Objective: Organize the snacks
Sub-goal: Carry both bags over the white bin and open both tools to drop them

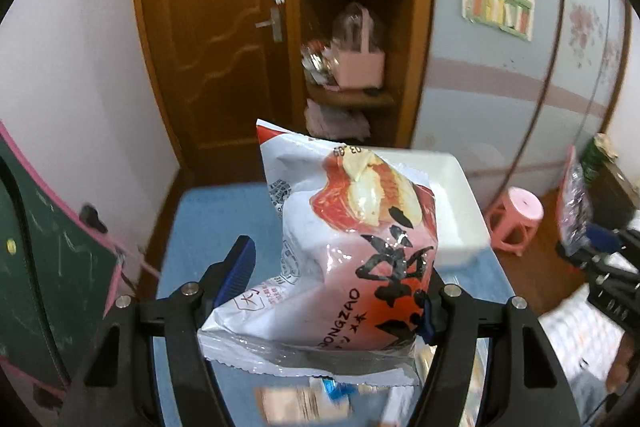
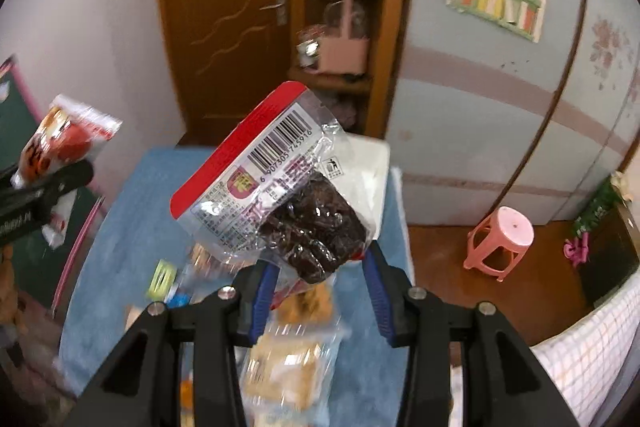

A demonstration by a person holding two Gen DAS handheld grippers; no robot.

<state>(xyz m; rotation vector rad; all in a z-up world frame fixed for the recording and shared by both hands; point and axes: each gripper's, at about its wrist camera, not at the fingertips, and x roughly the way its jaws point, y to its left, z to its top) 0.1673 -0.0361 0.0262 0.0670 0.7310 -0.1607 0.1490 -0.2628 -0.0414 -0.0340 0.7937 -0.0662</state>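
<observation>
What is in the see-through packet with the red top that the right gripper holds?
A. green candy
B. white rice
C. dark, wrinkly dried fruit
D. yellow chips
C: the clear packet between the right gripper fingers shows a clump of dark brown, wrinkly pieces under its barcode label.

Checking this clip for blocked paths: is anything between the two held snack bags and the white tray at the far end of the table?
Nothing visible. The left gripper holds the red-and-white bag and the right gripper the clear bag of dark fruit, both above the blue table. The white tray lies beyond them, and the part in view looks empty.
</observation>
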